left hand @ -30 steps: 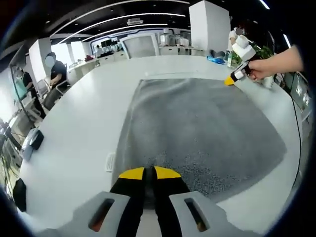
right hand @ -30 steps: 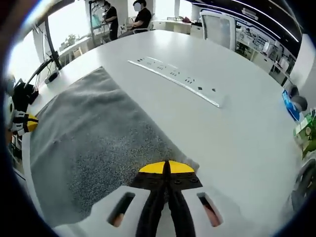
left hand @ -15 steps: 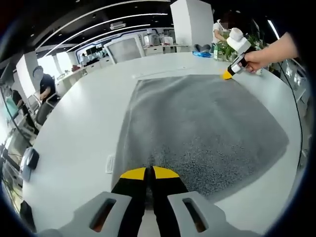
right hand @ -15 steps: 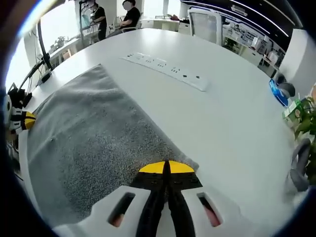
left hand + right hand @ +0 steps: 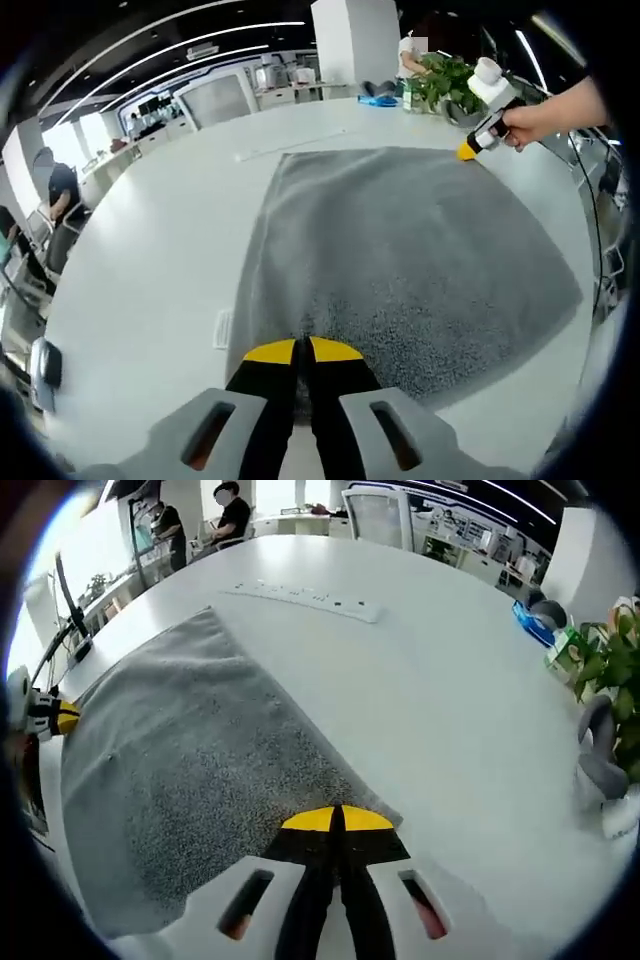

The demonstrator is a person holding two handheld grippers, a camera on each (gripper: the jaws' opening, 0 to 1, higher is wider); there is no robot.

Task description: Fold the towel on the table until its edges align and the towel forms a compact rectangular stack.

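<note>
While grey towel (image 5: 410, 260) lies spread flat on white surface (image 5: 150, 260), left gripper (image 5: 302, 349) clenched on near towel corner, yellow tips together. Right gripper (image 5: 336, 819) likewise clenched on opposite corner of same edge; seen from left gripper view at far corner, held by hand (image 5: 545, 115). Power strip (image 5: 305, 597) beyond towel, apart from it. Potted plant (image 5: 620, 630) at surface edge.

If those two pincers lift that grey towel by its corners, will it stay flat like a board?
Probably not. The towel lies limp and flush on the table, so it should sag between the left gripper and right gripper. Its thick nubbly pile suggests good grip, not slipping.
</note>
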